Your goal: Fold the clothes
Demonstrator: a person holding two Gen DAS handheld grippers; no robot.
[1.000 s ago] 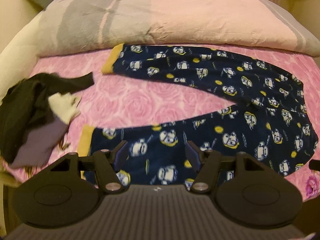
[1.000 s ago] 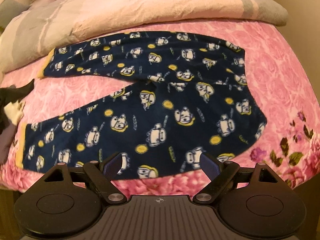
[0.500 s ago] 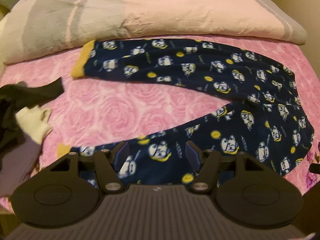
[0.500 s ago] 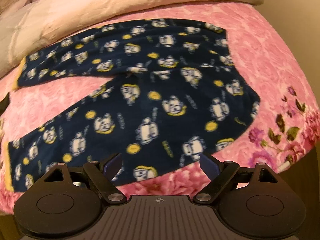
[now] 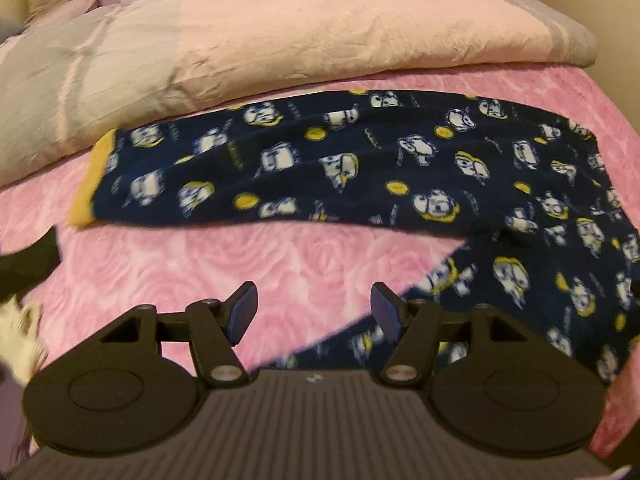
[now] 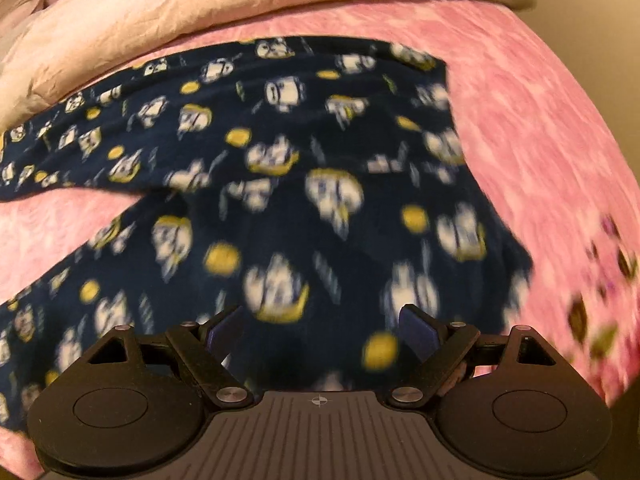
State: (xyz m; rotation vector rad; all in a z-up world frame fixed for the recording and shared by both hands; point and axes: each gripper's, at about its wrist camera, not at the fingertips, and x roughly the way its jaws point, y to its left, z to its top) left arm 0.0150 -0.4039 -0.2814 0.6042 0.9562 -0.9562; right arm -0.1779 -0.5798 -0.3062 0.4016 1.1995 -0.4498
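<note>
Navy fleece pyjama trousers (image 5: 360,168) with white and yellow cartoon figures and yellow cuffs (image 5: 90,184) lie spread on the pink bedspread (image 5: 224,264), legs apart in a V. My left gripper (image 5: 314,312) is open and empty, over the pink gap between the two legs, its right finger at the near leg's edge. In the right wrist view the trousers (image 6: 320,184) fill the frame, blurred. My right gripper (image 6: 320,330) is open and empty, low over the seat and waist part.
A folded pink and grey duvet (image 5: 280,36) lies along the far side of the bed. Dark and cream clothes (image 5: 20,280) sit at the left edge. The bed's right edge (image 6: 600,320) with a flower print drops off beside the waistband.
Both grippers have moved forward and lower over the trousers, which now look larger. The left view has swung right, so the pile of dark clothes is nearly out of frame. Both stay open.
</note>
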